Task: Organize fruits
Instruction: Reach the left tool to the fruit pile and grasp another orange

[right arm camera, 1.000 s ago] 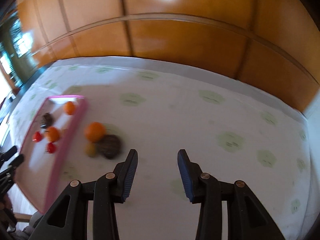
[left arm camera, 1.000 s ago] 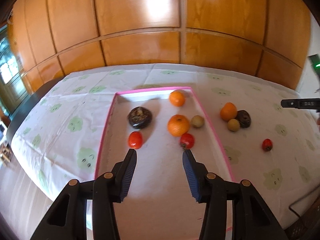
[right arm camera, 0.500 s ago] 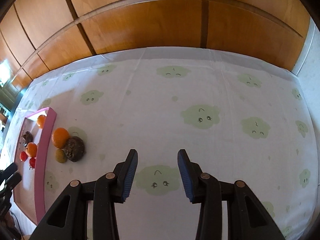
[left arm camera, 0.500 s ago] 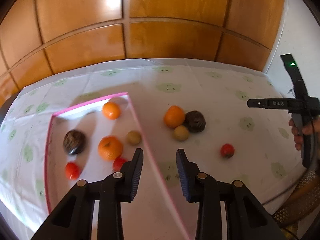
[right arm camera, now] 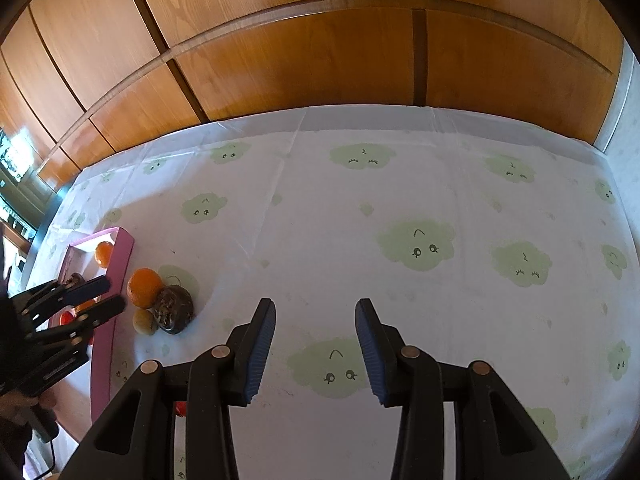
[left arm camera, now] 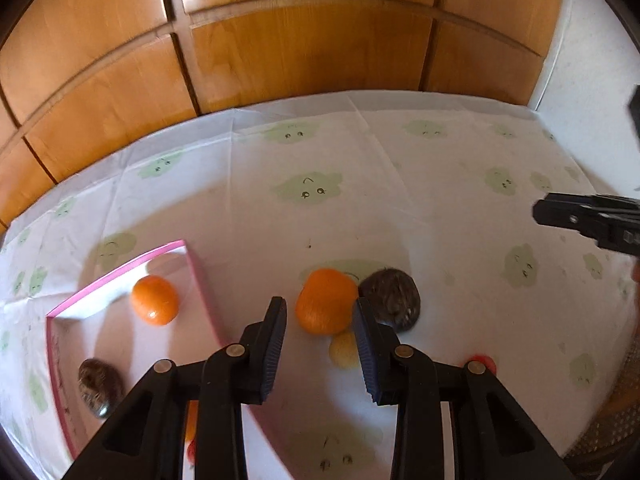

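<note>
We've got a little cluster of loose fruit sitting on the tablecloth [right arm camera: 320, 240] just outside the pink tray [left arm camera: 202, 284] — an orange [left arm camera: 326, 306], a dark brownish fruit [left arm camera: 394, 298] touching its right side, and a small yellow one [left arm camera: 344, 354] tucked right in front of the two. A small red fruit [left arm camera: 482, 361] lies a bit further right, partly hidden behind our left gripper's arm. Inside the tray we can see another orange [left arm camera: 155, 300] near the far corner and a second dark fruit [left arm camera: 100, 386] closer to us, plus slivers of orange and red peeking out behind the fingers. Our left gripper [left arm camera: 320, 344] is spread wide and holding nothing — its tips frame the loose orange from the wrist view, but we can't tell whether it's down at fruit level or hovering above. From the right wrist view, it sits over the tray's edge, near the cluster. The right gripper [right arm camera: 316, 344] is also wide open and empty, above a bare patch of the cloud-print cloth, well apart from the fruit. Wood panelling [right arm camera: 300, 48] runs behind the table.
</note>
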A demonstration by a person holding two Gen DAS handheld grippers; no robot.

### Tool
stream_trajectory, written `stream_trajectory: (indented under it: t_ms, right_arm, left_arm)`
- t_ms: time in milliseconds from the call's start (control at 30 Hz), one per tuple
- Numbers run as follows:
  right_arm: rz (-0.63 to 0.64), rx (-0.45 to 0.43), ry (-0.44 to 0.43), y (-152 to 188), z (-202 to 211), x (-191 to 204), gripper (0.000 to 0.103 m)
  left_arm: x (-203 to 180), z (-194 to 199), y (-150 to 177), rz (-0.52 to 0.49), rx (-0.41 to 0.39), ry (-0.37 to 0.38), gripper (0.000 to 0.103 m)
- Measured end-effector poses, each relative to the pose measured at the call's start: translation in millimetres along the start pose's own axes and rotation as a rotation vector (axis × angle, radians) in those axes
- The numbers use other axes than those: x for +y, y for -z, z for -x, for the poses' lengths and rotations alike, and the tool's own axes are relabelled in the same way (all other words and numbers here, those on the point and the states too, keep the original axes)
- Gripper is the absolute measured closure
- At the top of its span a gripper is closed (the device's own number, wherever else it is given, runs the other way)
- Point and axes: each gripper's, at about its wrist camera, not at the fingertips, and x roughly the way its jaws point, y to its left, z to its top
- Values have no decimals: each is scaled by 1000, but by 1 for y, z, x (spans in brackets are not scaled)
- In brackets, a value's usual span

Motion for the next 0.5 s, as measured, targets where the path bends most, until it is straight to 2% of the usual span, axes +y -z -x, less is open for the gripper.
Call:
stream_trajectory:
  t_ms: [200,367,500]
  right_arm:
    - [0,-3,-16,-2,1,2,61]
    - [14,-3,-17,-2,1,6,61]
    - [25,2,-15,-2,0,7,61]
  left_arm:
    - [-4,-23,-10,-6,26,8,65]
    - [1,-34,-17,36,33,22,65]
    - [8,-38,-19,94,38,33,61]
